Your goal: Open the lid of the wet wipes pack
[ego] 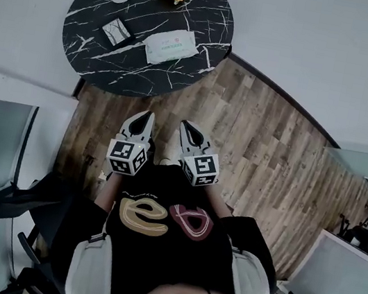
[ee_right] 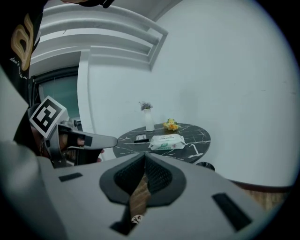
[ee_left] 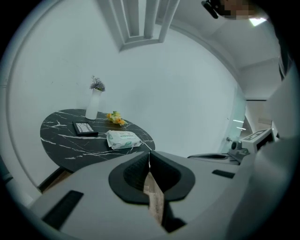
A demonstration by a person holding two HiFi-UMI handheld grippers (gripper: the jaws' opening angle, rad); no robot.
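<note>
Over the wooden floor, well short of the round marble surface [ego: 106,69], we hold both grippers close to the body and aimed toward it. The left gripper [ego: 148,115] and the right gripper [ego: 184,124] each have their jaws pressed together with nothing between them, sensibly so, since nothing is within reach. On that surface the wet wipes pack [ego: 171,45] lies flat beside a small dark frame [ego: 118,31], toward the side facing us. Its lid is too small to judge.
</note>
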